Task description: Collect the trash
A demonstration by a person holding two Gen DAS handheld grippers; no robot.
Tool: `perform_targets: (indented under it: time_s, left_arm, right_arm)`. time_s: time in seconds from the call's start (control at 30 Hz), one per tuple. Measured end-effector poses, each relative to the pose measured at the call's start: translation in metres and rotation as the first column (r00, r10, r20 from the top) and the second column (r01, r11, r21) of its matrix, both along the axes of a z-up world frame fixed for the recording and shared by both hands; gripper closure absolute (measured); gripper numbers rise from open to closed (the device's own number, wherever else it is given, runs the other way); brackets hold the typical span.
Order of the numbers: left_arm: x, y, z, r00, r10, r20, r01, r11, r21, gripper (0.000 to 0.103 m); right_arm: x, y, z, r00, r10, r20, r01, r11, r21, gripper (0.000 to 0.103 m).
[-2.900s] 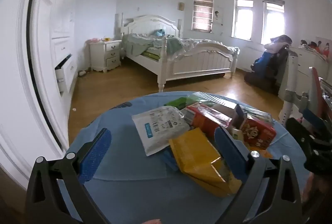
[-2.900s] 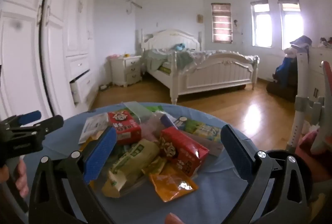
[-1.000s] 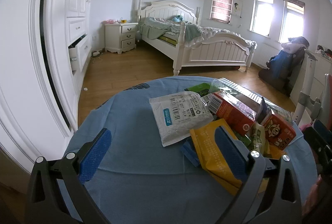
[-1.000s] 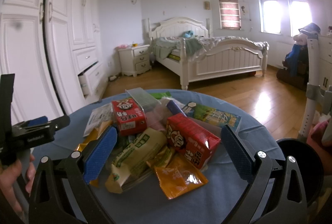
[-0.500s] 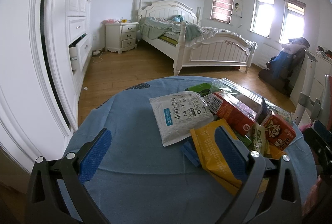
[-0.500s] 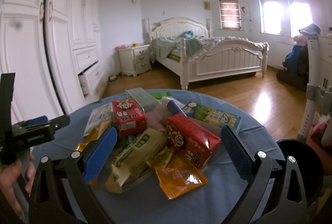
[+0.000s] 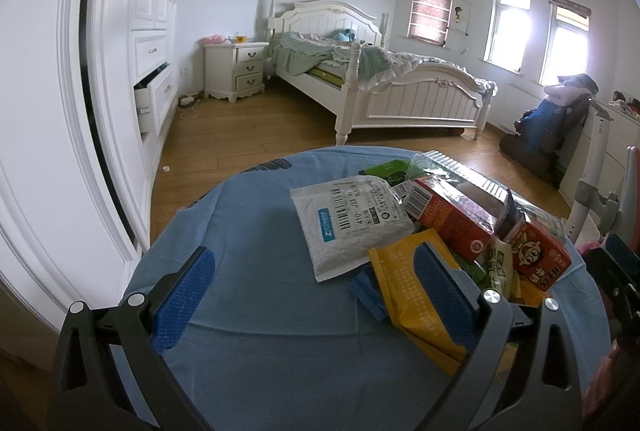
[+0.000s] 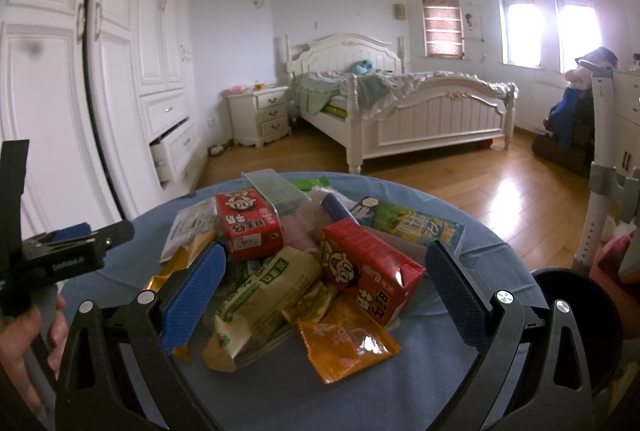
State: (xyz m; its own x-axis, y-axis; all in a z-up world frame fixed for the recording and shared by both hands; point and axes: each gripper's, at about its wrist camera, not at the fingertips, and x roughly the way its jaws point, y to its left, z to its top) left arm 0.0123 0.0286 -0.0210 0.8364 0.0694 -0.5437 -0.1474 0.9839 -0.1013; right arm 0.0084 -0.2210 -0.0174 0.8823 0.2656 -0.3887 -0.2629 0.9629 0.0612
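A pile of trash lies on a round table with a blue cloth point(image 7: 248, 231). In the left wrist view it holds a white mailer bag point(image 7: 348, 223), a yellow pouch point(image 7: 404, 283) and red cartons point(image 7: 452, 219). In the right wrist view I see two red cartons point(image 8: 368, 267) point(image 8: 246, 225), a pale green wrapper point(image 8: 260, 291) and an orange packet point(image 8: 344, 343). My left gripper point(image 7: 312, 291) is open, hovering over the cloth left of the pile. My right gripper point(image 8: 324, 295) is open, hovering just above the pile's near side.
A black bin point(image 8: 576, 315) stands at the table's right edge. A white wardrobe point(image 7: 60, 91) with an open drawer is on the left. A white bed point(image 7: 380, 87) and nightstand point(image 7: 236, 71) stand beyond on the wooden floor. A white stand point(image 8: 600, 167) is at right.
Since about three seconds ago both grippers have risen and pulled back slightly over the table. In the last second nearly nothing has moved.
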Motion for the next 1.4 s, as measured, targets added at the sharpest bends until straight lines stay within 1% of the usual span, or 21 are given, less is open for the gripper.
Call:
perform_targets:
  time_s: [0.33,0.4,0.47,0.53,0.63,0.73,0.77,0.8,0.83,0.9,0.93,0.97,1.0,1.03,1.07,1.1,1.17,1.27,1.33,1.4]
  left_arm:
    - [0.000,0.001,0.000,1.000,-0.001,0.000,0.001,1.000,-0.002,0.005]
    - [0.001,0.003,-0.001,1.000,0.001,0.001,-0.001,1.000,-0.010,0.005]
    - [0.002,0.010,-0.003,1.000,-0.005,-0.007,0.004,0.999,-0.043,0.005]
    - [0.006,0.021,-0.006,0.999,-0.017,-0.027,0.014,0.995,-0.099,0.005]
    - [0.011,0.037,-0.009,0.998,-0.038,-0.042,0.031,0.988,-0.150,0.005]
    - [0.024,0.050,-0.005,0.994,-0.096,-0.057,0.082,0.976,-0.204,0.005]
    - [0.030,0.051,-0.005,0.992,-0.111,-0.065,0.094,0.971,-0.218,0.005]
    - [0.038,0.054,-0.005,0.988,-0.132,-0.078,0.110,0.965,-0.238,0.005]
    - [0.043,0.054,-0.006,0.985,-0.147,-0.087,0.121,0.961,-0.249,0.005]
    - [0.056,0.053,-0.007,0.979,-0.173,-0.108,0.140,0.955,-0.262,0.005]
    - [0.062,0.053,-0.007,0.976,-0.181,-0.123,0.143,0.954,-0.265,0.005]
    - [0.067,0.053,-0.007,0.973,-0.185,-0.135,0.144,0.953,-0.267,0.005]
    - [0.073,0.053,-0.008,0.971,-0.188,-0.146,0.144,0.952,-0.269,0.005]
    - [0.078,0.052,-0.009,0.968,-0.191,-0.162,0.143,0.952,-0.270,0.005]
    - [0.083,0.050,-0.010,0.965,-0.198,-0.173,0.146,0.951,-0.274,0.005]
    - [0.084,0.050,-0.012,0.962,-0.204,-0.180,0.150,0.949,-0.277,0.005]
    - [0.092,0.045,-0.015,0.952,-0.222,-0.209,0.160,0.947,-0.277,0.005]
    - [0.099,0.038,-0.016,0.942,-0.245,-0.231,0.180,0.946,-0.268,0.005]
    - [0.109,0.032,-0.020,0.932,-0.257,-0.257,0.191,0.948,-0.256,0.005]
    - [0.118,0.027,-0.023,0.920,-0.276,-0.277,0.203,0.942,-0.266,0.005]
  right_arm:
    - [0.000,0.000,0.000,1.000,0.000,0.000,0.000,1.000,-0.001,0.004]
    - [0.001,0.001,0.000,1.000,0.003,-0.006,-0.003,1.000,-0.003,0.004]
    - [0.003,0.001,-0.001,1.000,0.014,-0.018,-0.014,1.000,-0.004,0.004]
    - [0.006,0.002,-0.001,0.998,0.045,-0.041,-0.045,0.999,-0.002,0.004]
    - [0.006,0.011,0.003,0.989,0.121,-0.089,-0.123,0.992,-0.013,0.004]
    - [0.004,0.034,0.008,0.958,0.243,-0.149,-0.251,0.967,-0.040,0.005]
    - [0.004,0.046,0.008,0.942,0.285,-0.176,-0.297,0.954,-0.048,0.006]
    - [0.004,0.058,0.006,0.925,0.321,-0.202,-0.338,0.939,-0.058,0.008]
    - [0.003,0.069,0.006,0.915,0.341,-0.216,-0.363,0.929,-0.070,0.011]
    - [0.008,0.091,0.002,0.909,0.346,-0.233,-0.381,0.916,-0.123,0.012]
    - [0.012,0.099,0.000,0.908,0.339,-0.245,-0.380,0.913,-0.145,0.015]
    - [0.019,0.106,-0.004,0.909,0.320,-0.267,-0.371,0.913,-0.169,0.024]
    - [0.028,0.111,-0.009,0.907,0.295,-0.299,-0.358,0.915,-0.184,0.031]
    - [0.036,0.115,-0.015,0.900,0.282,-0.331,-0.355,0.917,-0.182,0.046]
    - [0.046,0.116,-0.021,0.884,0.272,-0.380,-0.356,0.919,-0.169,0.060]
    - [0.055,0.117,-0.026,0.871,0.274,-0.408,-0.357,0.924,-0.140,0.061]
    - [0.060,0.109,-0.027,0.864,0.287,-0.414,-0.353,0.931,-0.091,0.063]
    - [0.058,0.095,-0.021,0.874,0.292,-0.388,-0.339,0.939,-0.058,0.064]
    - [0.057,0.080,-0.017,0.874,0.297,-0.384,-0.328,0.945,-0.016,0.064]
    - [0.053,0.060,-0.011,0.876,0.309,-0.371,-0.315,0.948,0.047,0.064]
